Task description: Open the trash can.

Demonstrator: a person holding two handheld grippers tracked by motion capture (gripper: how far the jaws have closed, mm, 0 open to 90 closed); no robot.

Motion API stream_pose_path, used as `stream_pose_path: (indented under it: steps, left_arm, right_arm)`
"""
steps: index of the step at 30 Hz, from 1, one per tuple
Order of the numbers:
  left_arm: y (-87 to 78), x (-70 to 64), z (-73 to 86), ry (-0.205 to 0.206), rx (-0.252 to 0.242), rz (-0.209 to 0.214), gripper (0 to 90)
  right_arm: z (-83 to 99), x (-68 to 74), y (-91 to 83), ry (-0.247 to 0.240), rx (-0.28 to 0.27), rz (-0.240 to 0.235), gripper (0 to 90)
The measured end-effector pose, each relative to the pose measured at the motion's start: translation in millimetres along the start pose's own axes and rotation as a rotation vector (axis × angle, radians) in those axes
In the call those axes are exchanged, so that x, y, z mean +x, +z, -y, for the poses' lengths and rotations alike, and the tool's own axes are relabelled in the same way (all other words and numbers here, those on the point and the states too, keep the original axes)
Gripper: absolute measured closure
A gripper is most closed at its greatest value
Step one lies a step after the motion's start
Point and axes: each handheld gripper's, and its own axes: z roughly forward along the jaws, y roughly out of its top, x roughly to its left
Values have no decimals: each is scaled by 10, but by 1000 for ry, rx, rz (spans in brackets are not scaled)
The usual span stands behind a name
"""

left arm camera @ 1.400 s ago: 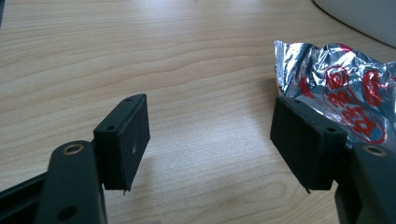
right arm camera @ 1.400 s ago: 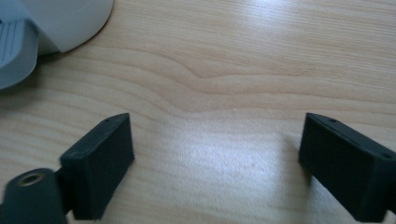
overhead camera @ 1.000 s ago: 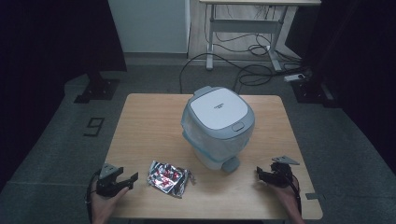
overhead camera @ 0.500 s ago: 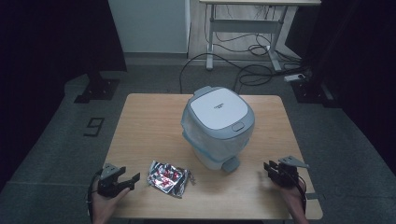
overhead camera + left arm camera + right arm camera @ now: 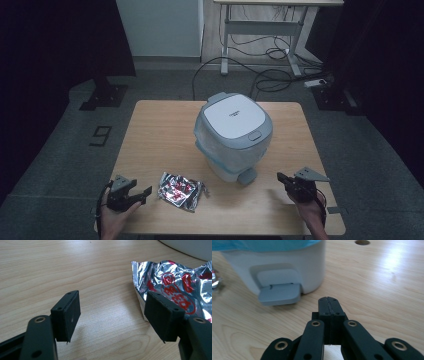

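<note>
Sitting at the near left of the light wooden surface [image 5: 150, 130], the left hand-held gripper [image 5: 141, 194] has its two black jaws wide apart, with nothing between them. In the left gripper view, the left hand-held gripper [image 5: 112, 312] points at bare wood, and the crinkly silver foil wrapper with red print [image 5: 177, 285] lies just beside its right jaw. I cannot tell if that jaw touches the foil.

From the high view, the crinkly silver foil wrapper with red print [image 5: 181, 191] lies flat near the front edge, between the two hands and closer to the left one.

A white and pale blue bin with a flat lid [image 5: 234, 137] stands in the middle of the surface, behind the wrapper and a bit to the right. Its small grey foot pedal [image 5: 246, 176] sticks out at the bottom, toward the near right.

At the near right, the right hand-held gripper [image 5: 282, 178] is held in a hand [image 5: 309, 207]. Its jaws are pressed tight together and hold nothing. In the right gripper view, the right hand-held gripper [image 5: 329, 305] points at the grey foot pedal [image 5: 279, 293], near it but not touching.
</note>
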Motion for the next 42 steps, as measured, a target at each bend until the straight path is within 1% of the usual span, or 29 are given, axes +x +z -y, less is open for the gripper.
stream_pose_path:
  steps: [4,6,8,11,17,21,23,28,29,30,31,32,33,38,39,42]
  left_arm:
    - [9,-8,0,3,3,0,292]
    - [14,-9,0,5,7,0,292]
    - [33,-16,-4,7,14,0,293]
    - [40,-21,-9,10,17,3,293]
    - [60,-27,-21,24,17,9,293]
    - [63,-25,-27,27,16,10,293]
    - [61,-28,-30,29,16,11,293]
    - [59,-54,-37,38,15,13,293]
    - [59,-54,-37,38,15,13,293]
    - [62,-58,-38,42,17,11,293]
    - [62,-58,-38,42,17,11,293]
    - [65,-54,-38,44,19,10,293]
    - [67,-51,-38,42,20,10,293]
    - [65,-42,-33,39,21,8,293]
    - [63,-45,-32,40,21,8,294]
    - [63,-50,-34,42,21,8,294]
  right_arm:
    - [-39,45,31,-8,-9,-53,895]
    - [-50,57,42,-8,-12,-61,895]
    - [-80,91,95,-20,-12,-81,895]
    - [-115,124,163,-18,-3,-109,895]
    - [-166,202,253,5,-2,-166,896]
    - [-187,263,301,-21,9,-166,895]
    - [-195,268,314,-22,9,-170,895]
    - [-252,367,408,-40,14,-188,896]
    - [-252,367,408,-40,14,-188,896]
    - [-264,409,448,-45,21,-196,896]
    - [-264,409,448,-45,21,-196,896]
    - [-273,449,502,-53,28,-205,895]
    - [-275,459,521,-56,30,-207,896]
    - [-273,498,613,-60,45,-211,895]
    - [-262,498,649,-55,52,-210,895]
    - [-245,491,675,-45,55,-209,895]
